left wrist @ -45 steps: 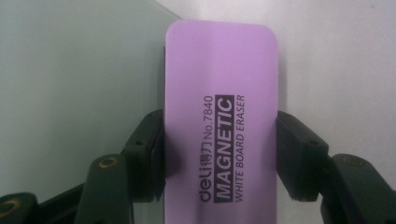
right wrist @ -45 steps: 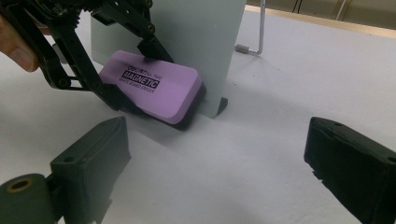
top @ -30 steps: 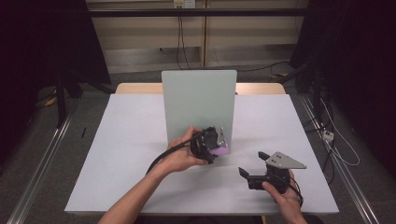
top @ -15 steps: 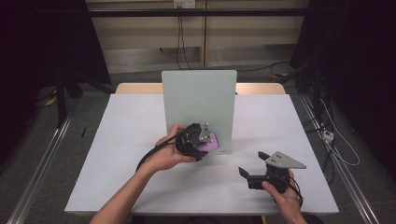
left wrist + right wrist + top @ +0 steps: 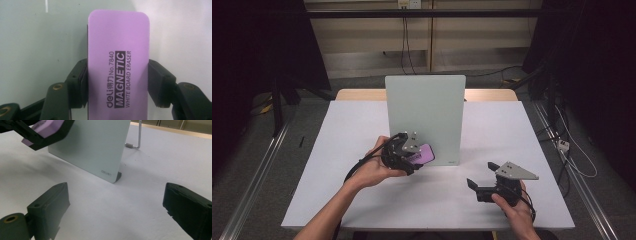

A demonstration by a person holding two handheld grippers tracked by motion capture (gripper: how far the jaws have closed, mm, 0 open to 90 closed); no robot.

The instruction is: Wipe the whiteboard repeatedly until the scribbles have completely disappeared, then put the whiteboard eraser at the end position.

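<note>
I've got the eraser [image 5: 117, 75] clamped in the left gripper [image 5: 404, 152], long axis pointing away along the jaws, right at the board [image 5: 424, 117] face low on its left. Right gripper [image 5: 484, 187] sits wide on the surface [image 5: 532, 130], near right, farther off.

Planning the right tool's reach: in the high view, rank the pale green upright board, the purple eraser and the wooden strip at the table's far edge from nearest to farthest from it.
1. Pale green upright board, lower corner just ahead-left of the right tool.
2. Purple eraser, farther left, in the left tool.
3. Wooden strip, far edge.
</note>
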